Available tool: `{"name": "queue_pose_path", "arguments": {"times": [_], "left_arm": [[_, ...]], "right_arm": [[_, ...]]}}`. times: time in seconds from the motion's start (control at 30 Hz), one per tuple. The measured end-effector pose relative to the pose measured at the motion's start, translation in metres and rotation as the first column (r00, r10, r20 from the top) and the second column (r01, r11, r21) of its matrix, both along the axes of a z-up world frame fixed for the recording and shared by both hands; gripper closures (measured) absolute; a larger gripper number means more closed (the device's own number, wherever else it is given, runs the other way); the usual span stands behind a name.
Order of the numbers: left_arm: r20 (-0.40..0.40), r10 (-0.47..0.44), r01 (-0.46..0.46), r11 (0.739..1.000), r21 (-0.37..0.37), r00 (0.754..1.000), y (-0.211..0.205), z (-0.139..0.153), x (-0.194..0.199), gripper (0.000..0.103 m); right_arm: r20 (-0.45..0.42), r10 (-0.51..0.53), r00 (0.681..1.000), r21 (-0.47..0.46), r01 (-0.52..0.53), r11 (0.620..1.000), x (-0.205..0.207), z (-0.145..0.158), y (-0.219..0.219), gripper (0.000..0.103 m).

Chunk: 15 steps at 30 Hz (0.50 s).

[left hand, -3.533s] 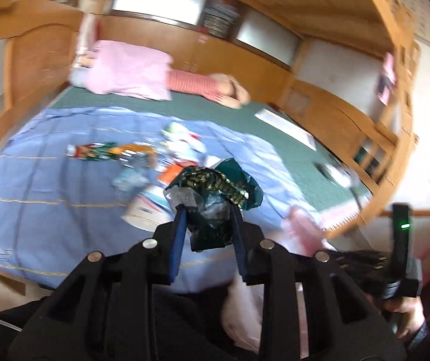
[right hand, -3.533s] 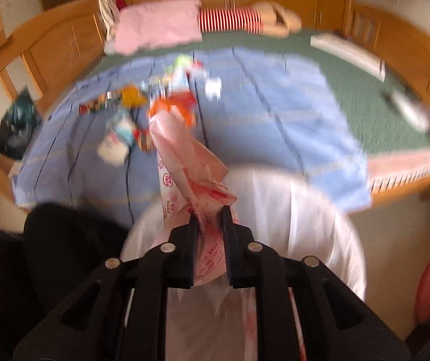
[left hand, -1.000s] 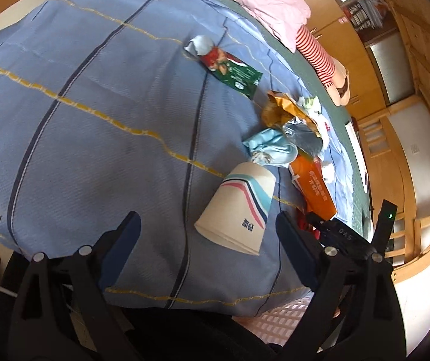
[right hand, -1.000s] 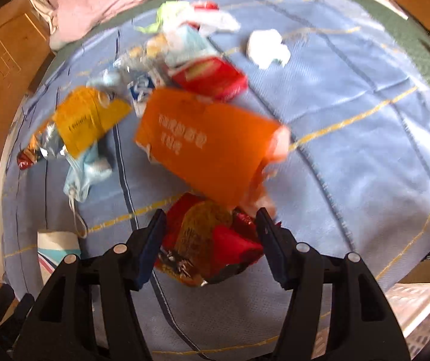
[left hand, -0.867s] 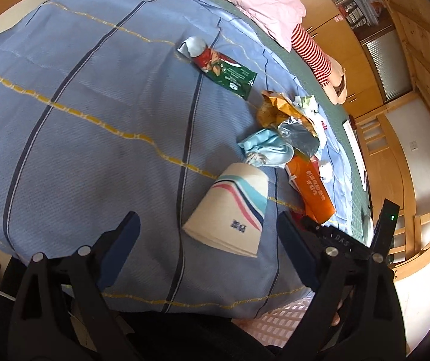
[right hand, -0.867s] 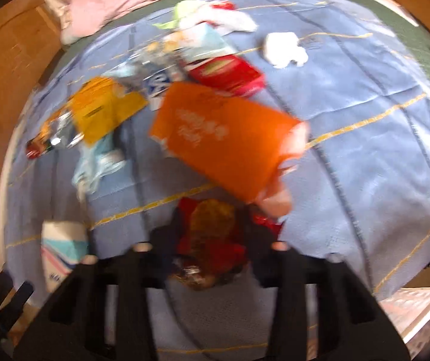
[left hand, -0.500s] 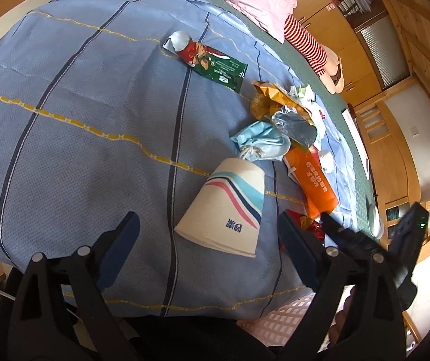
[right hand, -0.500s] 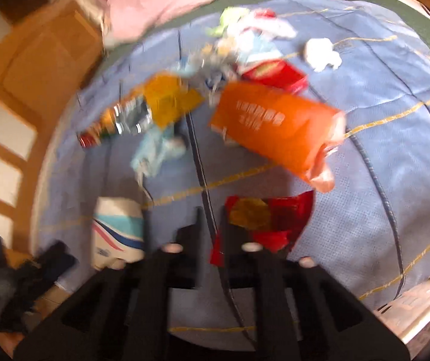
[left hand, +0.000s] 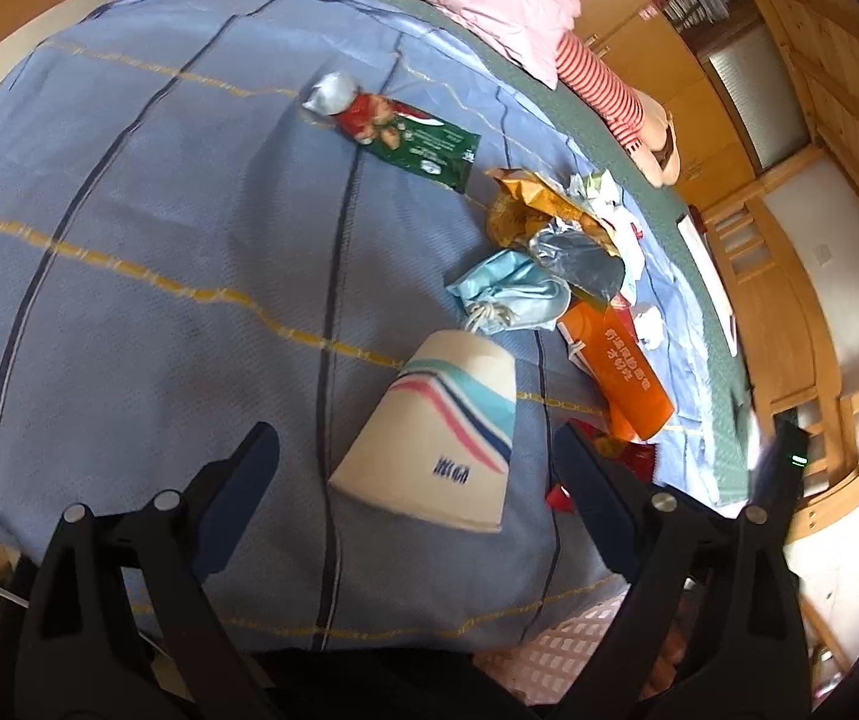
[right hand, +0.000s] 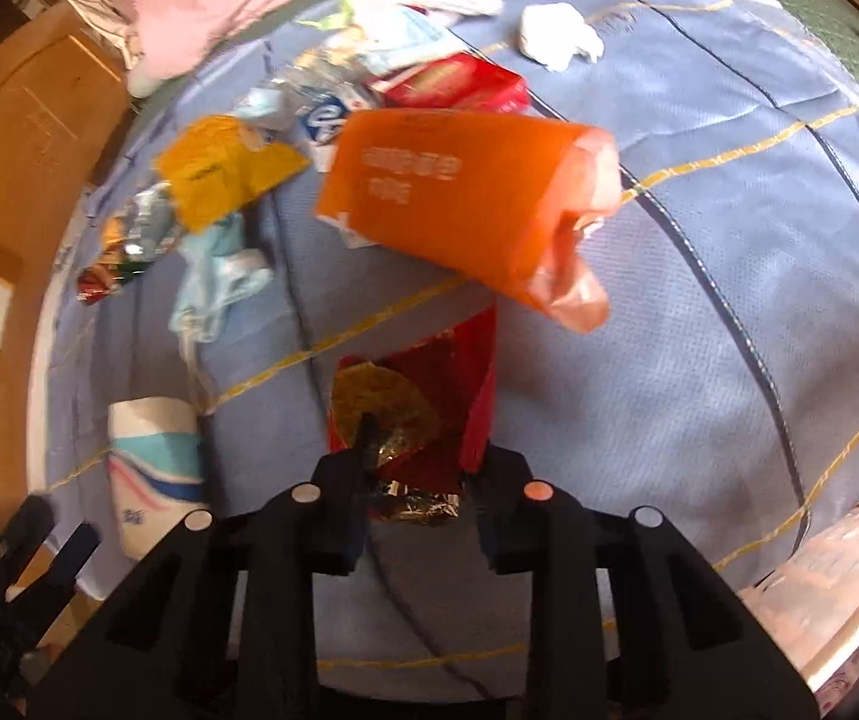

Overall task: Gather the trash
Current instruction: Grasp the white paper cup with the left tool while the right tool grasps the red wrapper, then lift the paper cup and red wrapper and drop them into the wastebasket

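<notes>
Left gripper (left hand: 417, 480): jaws wide apart, low in the frame, either side of the paper cup (left hand: 438, 441) without touching it.
Paper cup: on its side on the blue sheet (left hand: 159, 252) — mouth toward the camera.
Right gripper (right hand: 417, 492): jaws have just been closing and now pinch the red foil wrapper (right hand: 417, 402) at lower centre.
Orange bag (right hand: 459, 204): just above the wrapper, mid-frame.
Other trash: green packet (left hand: 411, 135), crumpled blue mask (left hand: 513, 291) — upper middle of the left view.

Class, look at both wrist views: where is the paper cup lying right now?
The paper cup lies on its side on the blue bedspread, between the left tool's open jaws in the left wrist view, just below the light blue mask; the right view shows it lower left.
</notes>
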<state>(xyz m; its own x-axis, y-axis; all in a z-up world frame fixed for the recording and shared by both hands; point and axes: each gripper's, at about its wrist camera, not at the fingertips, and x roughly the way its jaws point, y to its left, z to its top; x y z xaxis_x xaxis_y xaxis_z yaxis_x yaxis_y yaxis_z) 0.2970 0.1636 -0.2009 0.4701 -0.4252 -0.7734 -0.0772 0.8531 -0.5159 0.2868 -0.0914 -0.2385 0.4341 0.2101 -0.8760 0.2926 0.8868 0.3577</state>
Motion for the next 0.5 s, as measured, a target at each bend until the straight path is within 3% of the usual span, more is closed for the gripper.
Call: {"name": "queue_pose_path", "arguments": {"times": [0.13,0.23,0.4,0.43,0.5], "left_arm": [[-0.019,-0.138,0.138,0.990,0.030,0.990,-0.034,-0.011,0.017,0.009],[-0.083,-0.234,0.240,0.968,0.069,0.969,-0.056,-0.025,0.027,0.009],[-0.115,-0.275,0.287,0.953,0.100,0.954,-0.066,-0.035,0.030,0.010],[-0.109,-0.282,0.293,0.950,0.111,0.953,-0.067,-0.036,0.030,0.011],[-0.096,-0.290,0.302,0.940,0.158,0.952,-0.070,-0.037,0.026,0.024]], "right_arm": [[0.074,-0.022,0.997,-0.012,0.023,1.000,-0.023,0.023,-0.008,0.074],[0.115,-0.032,0.993,-0.042,0.037,0.998,-0.036,0.037,-0.014,0.073],[0.155,-0.009,0.988,-0.107,0.026,0.994,-0.051,0.052,-0.017,0.073],[0.163,0.000,0.987,-0.122,0.020,0.992,-0.054,0.055,-0.016,0.073],[0.173,0.010,0.985,-0.137,0.014,0.990,-0.055,0.058,-0.014,0.073]]}}
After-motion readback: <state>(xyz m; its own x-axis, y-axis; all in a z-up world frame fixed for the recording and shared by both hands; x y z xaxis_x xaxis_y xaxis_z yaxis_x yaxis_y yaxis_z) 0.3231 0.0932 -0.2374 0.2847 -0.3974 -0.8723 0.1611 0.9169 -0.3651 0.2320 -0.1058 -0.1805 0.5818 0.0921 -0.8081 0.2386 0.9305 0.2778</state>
